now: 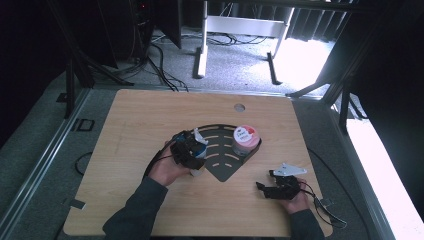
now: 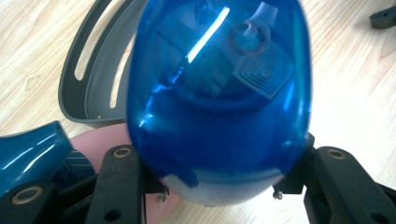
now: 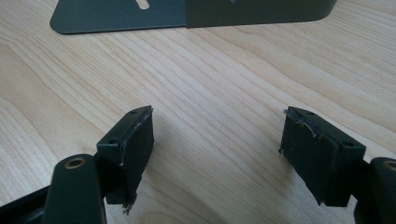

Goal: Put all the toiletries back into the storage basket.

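The wooden table (image 1: 150, 115) is largely bare: open surface runs along its far edge, its left side and the near strip between the two forearms. A fan-shaped dark grey slotted tray (image 1: 220, 170) lies at mid-table, its point toward the person. A pink tub with a printed lid (image 1: 245, 140) stands at the tray's right edge.

Left gripper (image 1: 192, 150): positioned at the tray's left edge, held by the left hand (image 1: 167, 170), whose forearm comes in from the bottom of the high view at a slant toward the tray. In the left gripper view a blue translucent cup (image 2: 217, 93) sits between the jaws, both of which lie against its lower sides; the cup is gripped. The tray's curved rim (image 2: 88, 70) lies just behind the cup, to the left. A second blue item (image 2: 32, 154) shows at the lower left corner; what it is cannot be told.

Right gripper (image 1: 272, 189): low over the table near the right front, well apart from the tray, the right hand (image 1: 295, 202) behind it. In the right gripper view the jaws stand wide with bare wood between them, and the tray's edge (image 3: 140, 16) lies beyond.
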